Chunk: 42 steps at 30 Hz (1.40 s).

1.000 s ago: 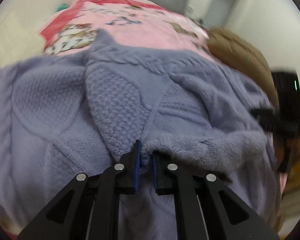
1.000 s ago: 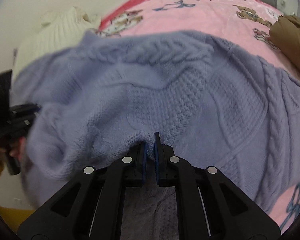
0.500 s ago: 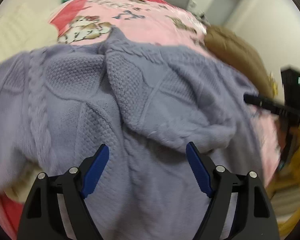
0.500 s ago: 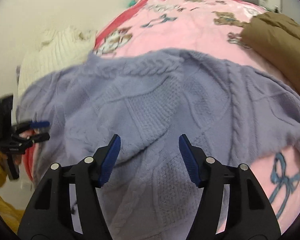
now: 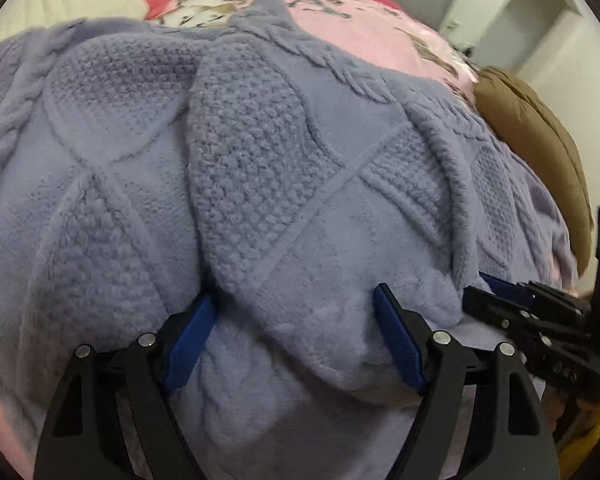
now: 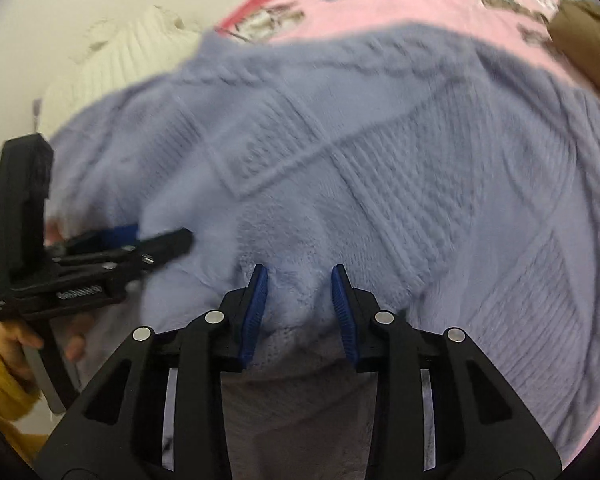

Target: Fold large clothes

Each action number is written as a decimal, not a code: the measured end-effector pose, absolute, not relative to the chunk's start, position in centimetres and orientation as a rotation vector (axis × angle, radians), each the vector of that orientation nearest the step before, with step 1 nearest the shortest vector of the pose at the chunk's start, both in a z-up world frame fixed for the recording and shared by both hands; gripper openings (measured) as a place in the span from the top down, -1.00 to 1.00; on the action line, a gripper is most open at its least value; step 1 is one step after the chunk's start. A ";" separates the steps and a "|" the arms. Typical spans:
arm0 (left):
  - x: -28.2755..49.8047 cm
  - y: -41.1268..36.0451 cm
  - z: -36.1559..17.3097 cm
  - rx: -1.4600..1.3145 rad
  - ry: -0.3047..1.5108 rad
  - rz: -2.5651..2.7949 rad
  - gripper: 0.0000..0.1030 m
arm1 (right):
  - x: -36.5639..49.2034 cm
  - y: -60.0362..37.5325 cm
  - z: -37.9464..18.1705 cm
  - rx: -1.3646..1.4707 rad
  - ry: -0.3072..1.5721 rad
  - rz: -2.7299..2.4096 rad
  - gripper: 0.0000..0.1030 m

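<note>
Left gripper [image 5: 296, 340]: jaws stand wide apart over a soft bulge of the knit; the blue pads [image 5: 190, 338] touch the wool at most lightly and clamp nothing.
Right gripper [image 6: 300, 304]: jaws part open and just been closing, a fluffy fold of the knit between the pads [image 6: 256, 308]; whether they press on it yet I cannot tell.
Sweater [image 5: 260, 184]: lavender cable-knit, spread across the pink patterned blanket [image 5: 364, 20] on the bed, near edge doubled over towards both grippers.
Handling: judged thick, soft and floppy, with some weight; it should sag and stretch if lifted by one point, and the fuzzy pile may slip from a shallow pinch.
Where to grip: likely the doubled near edge, deep into the fold, one gripper at each side so the hem lifts evenly.
Nearby: brown garment [image 5: 540, 140] at the sweater's far right; cream knit [image 6: 120, 60] at its left.
Hidden: sleeves, collar and near hem lie out of frame or under folds.
Hard to read: the right wrist view is motion-blurred; the layer count at the fold is unclear.
</note>
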State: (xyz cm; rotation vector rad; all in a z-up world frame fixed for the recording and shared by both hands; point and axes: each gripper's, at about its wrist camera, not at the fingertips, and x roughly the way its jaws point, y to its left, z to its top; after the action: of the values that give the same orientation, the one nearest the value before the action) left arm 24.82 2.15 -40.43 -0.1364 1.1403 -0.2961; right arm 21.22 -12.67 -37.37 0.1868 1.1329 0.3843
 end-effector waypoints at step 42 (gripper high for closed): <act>24.7 5.5 -40.1 -0.584 1.110 -0.260 0.34 | 22.0 -19.0 -37.2 0.548 1.073 0.117 0.70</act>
State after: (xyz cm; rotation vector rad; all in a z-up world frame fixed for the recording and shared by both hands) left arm 24.72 5.46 -40.09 -0.5836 1.1098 -0.2601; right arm 21.98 -19.03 -37.22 0.5479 1.0730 0.1174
